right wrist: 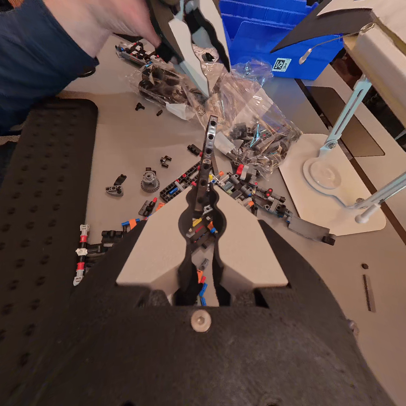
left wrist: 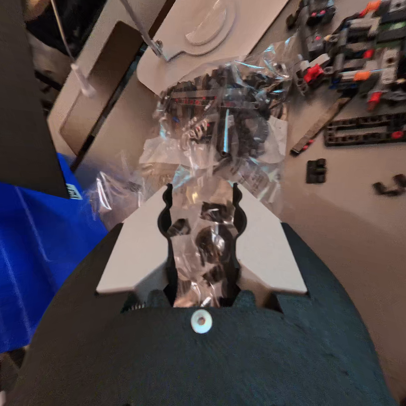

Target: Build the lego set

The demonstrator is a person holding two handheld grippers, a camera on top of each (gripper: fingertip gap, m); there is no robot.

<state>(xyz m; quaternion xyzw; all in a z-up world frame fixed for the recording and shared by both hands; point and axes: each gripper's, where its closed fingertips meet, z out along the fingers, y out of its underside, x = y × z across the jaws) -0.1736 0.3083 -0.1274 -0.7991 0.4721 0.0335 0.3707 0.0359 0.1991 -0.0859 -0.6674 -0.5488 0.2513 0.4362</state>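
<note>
My right gripper (right wrist: pixel 203 189) is shut on a long black lego beam with holes (right wrist: pixel 209 140), which sticks up and forward above the table. Below it lie a black frame piece (right wrist: pixel 182 182) and a partly built grey assembly (right wrist: pixel 248 189). My left gripper (left wrist: pixel 202 186) is open over a clear plastic bag of black and grey pieces (left wrist: pixel 219 123); more bag film shows between its jaws. The left gripper also shows in the right wrist view (right wrist: pixel 217 82), tips down at the bags (right wrist: pixel 252 123). The partly built model (left wrist: pixel 356 55) stands at the far right.
A blue bin (right wrist: pixel 263 37) stands behind the bags. A white stand with a round base (right wrist: pixel 325 175) is at the right. A black perforated mat (right wrist: pixel 44 175) covers the left. Loose pieces, including a grey gear (right wrist: pixel 150 179), are scattered about. A person's sleeve (right wrist: pixel 33 55) is at upper left. About 25 cm separates my left fingertips from my right. The grey gear (right wrist: pixel 150 179) is about 12 cm from my right fingertips and 20 cm from my left.
</note>
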